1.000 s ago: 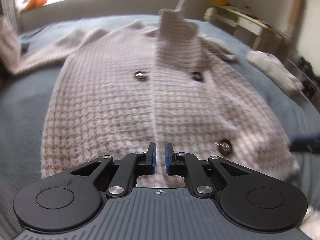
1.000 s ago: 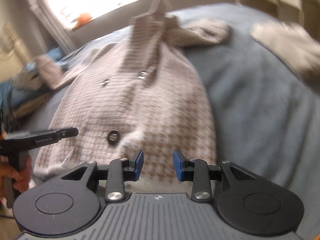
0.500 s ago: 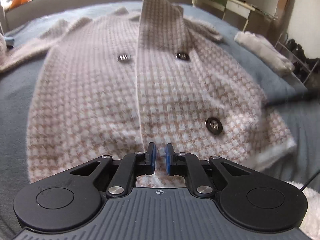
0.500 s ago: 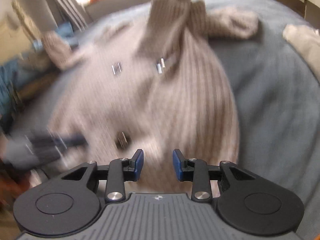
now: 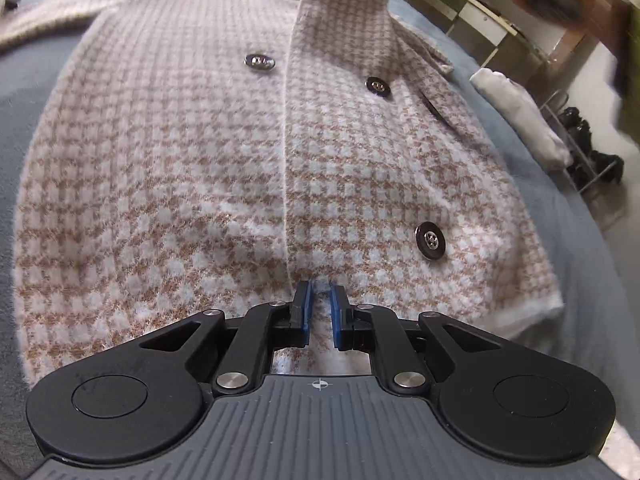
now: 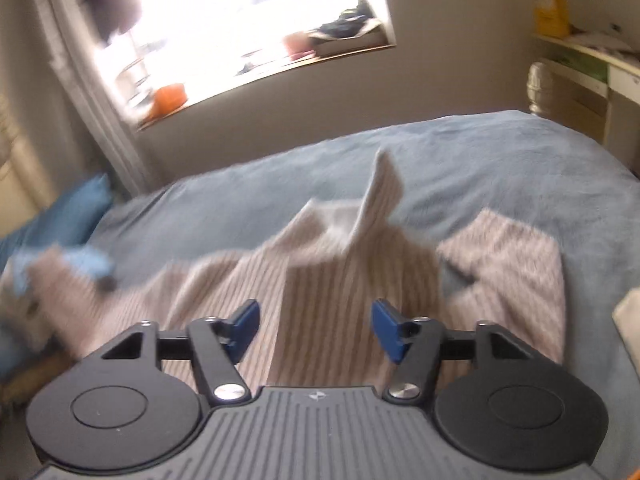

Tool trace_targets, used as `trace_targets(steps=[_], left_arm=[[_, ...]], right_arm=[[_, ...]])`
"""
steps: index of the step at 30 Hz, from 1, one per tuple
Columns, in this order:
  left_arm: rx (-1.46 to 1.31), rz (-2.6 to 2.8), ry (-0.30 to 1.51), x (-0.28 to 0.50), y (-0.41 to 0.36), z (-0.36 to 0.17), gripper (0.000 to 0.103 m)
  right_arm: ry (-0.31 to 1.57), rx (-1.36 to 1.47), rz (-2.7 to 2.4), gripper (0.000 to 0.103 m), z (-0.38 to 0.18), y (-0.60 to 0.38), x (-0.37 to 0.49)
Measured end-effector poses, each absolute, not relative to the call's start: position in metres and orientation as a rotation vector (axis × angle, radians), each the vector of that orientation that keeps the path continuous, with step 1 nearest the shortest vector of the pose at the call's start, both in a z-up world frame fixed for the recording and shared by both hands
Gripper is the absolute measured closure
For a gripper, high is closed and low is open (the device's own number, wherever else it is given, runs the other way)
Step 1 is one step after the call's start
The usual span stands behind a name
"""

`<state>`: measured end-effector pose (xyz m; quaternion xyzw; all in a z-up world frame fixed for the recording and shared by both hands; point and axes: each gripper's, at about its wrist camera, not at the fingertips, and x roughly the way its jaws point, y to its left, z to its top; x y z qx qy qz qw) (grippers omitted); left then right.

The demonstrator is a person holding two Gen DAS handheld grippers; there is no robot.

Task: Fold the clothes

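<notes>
One cardigan [image 5: 224, 152], four buttons [image 5: 430, 240], two grippers [image 5: 319, 312].

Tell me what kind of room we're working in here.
Most likely a bedroom. The houndstooth cardigan lies spread on a bed under a blue-grey blanket, a blue pillow sits at its far left corner, and a window with a cluttered sill is behind it.

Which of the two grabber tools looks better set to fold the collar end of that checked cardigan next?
Probably the right gripper: its jaws have just been opening, nothing sits between them, and it faces the cardigan's raised collar. The left gripper sits nearly shut at the hem.
</notes>
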<state>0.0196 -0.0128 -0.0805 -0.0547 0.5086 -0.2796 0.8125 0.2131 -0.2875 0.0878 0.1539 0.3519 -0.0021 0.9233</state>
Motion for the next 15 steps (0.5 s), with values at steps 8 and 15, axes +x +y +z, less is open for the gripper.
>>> trace_targets(steps=[8, 15], left_arm=[[-0.175, -0.646, 1.179, 0.038, -0.006, -0.086, 0.094], [-0.242, -0.681, 1.251, 0.05, 0.003, -0.092, 0.093]], right_arm=[[0.932, 0.472, -0.185, 0.027, 0.042, -0.326, 0.361], [1.044, 0.377, -0.191, 0.079, 0.003, -0.321, 0.412]])
